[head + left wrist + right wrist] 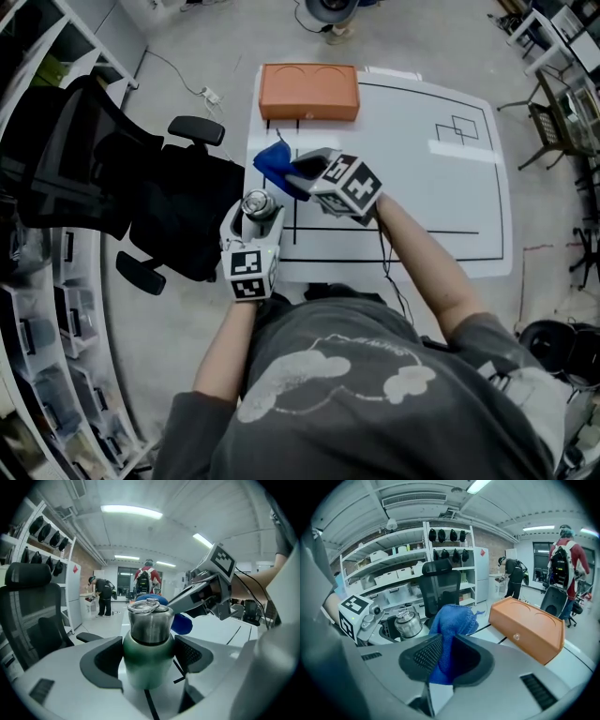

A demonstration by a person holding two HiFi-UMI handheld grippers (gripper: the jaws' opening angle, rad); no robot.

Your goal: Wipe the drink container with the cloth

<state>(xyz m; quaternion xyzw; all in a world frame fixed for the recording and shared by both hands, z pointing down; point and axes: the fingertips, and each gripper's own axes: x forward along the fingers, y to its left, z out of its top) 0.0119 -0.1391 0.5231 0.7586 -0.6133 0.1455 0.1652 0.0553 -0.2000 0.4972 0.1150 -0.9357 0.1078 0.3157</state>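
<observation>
The drink container [149,639], a green bottle with a steel cap [259,203], stands upright at the table's near left edge, with my left gripper [149,657] shut on its body. My right gripper [302,171] is shut on a bunched blue cloth [275,164] held just beyond and to the right of the cap. In the right gripper view the cloth [452,625] sticks up from between the jaws of my right gripper [443,657], and the bottle [408,623] shows a little to its left. I cannot tell whether cloth and bottle touch.
An orange box [309,91] lies at the far edge of the white table [422,187], which is marked with black lines. A black office chair [112,178] stands close at the left. Shelving [393,578] runs along the wall, and people stand far off in the room.
</observation>
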